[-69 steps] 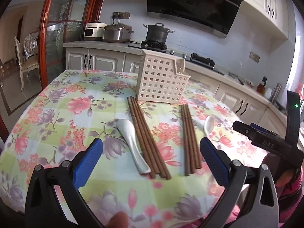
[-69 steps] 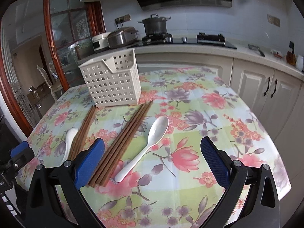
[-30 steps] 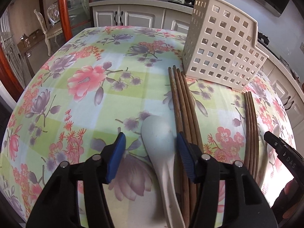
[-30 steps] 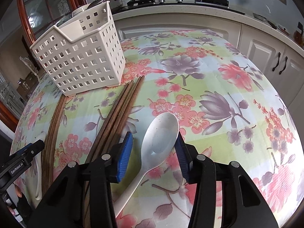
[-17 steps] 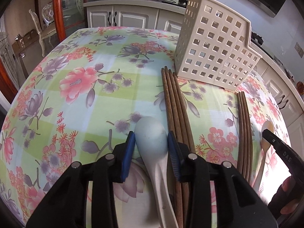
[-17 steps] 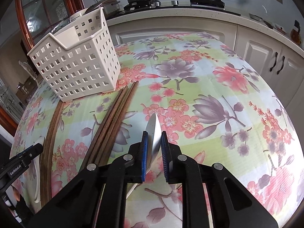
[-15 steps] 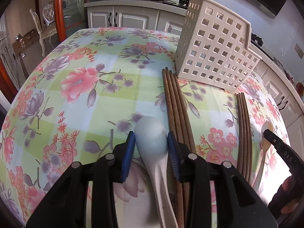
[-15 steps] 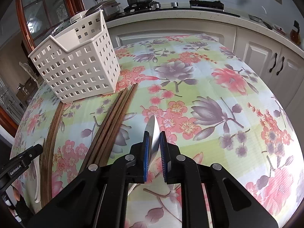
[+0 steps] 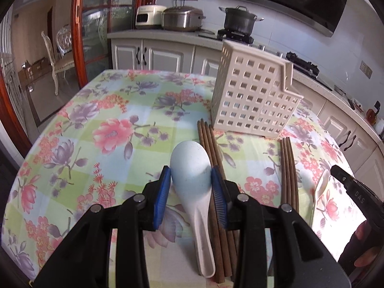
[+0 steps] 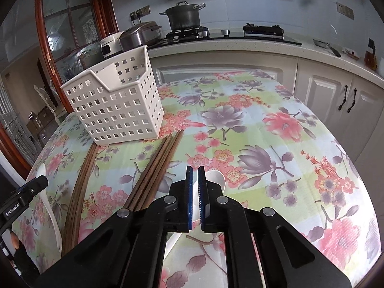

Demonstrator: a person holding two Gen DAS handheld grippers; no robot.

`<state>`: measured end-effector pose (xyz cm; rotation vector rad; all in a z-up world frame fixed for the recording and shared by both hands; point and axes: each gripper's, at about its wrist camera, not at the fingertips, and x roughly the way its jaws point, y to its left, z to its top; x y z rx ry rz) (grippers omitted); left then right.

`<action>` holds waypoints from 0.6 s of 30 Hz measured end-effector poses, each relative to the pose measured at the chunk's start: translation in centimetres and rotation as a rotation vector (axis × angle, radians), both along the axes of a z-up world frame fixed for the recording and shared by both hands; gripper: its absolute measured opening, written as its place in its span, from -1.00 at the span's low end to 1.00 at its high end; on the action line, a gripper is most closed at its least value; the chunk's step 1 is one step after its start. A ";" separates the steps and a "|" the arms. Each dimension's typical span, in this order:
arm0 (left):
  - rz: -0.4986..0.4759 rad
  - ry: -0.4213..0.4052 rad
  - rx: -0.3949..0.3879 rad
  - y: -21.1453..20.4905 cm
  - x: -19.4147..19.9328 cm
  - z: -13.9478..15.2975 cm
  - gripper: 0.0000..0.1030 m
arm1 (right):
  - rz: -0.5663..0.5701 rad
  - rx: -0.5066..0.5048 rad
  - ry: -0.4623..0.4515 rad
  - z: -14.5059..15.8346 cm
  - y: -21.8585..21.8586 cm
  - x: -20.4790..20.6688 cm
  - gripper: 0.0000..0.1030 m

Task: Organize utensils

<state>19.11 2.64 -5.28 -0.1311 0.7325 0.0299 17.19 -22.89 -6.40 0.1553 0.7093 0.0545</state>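
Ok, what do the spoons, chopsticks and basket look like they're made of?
Spoon in the left gripper: pale, smooth, matte; ceramic or melamine, unclear which. Spoon in the right gripper: same look. Chopsticks: dark brown with a streaky grain, likely wood. Basket: cream moulded plastic with square holes.

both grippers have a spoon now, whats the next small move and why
Probably carry both spoons over to the white basket and lower them in. The left gripper clamps its spoon across the bowl, and the right gripper pinches the other spoon on edge. The basket stands upright just behind the chopsticks.
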 end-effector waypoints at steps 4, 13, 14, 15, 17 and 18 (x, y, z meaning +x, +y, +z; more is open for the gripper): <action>-0.010 -0.044 0.029 -0.6 -1.3 0.8 -0.34 | 0.012 0.007 -0.016 0.5 0.1 -0.6 -0.90; -0.016 -0.067 0.019 -0.7 -1.9 1.2 -0.34 | -0.016 0.102 0.113 -1.9 -1.8 0.7 0.41; -0.017 -0.069 0.020 -0.7 -1.9 1.2 -0.34 | -0.015 0.093 0.117 -2.1 -1.7 0.9 0.38; -0.017 -0.070 0.020 -0.7 -1.9 1.3 -0.34 | -0.010 0.073 0.115 -2.2 -1.4 1.1 0.27; -0.020 -0.071 0.019 -0.7 -1.9 1.2 -0.34 | -0.008 0.044 0.120 -2.5 -0.9 1.9 0.14; -0.022 -0.073 0.019 -0.7 -1.9 1.2 -0.34 | -0.007 0.044 0.133 -2.8 -0.9 2.3 0.06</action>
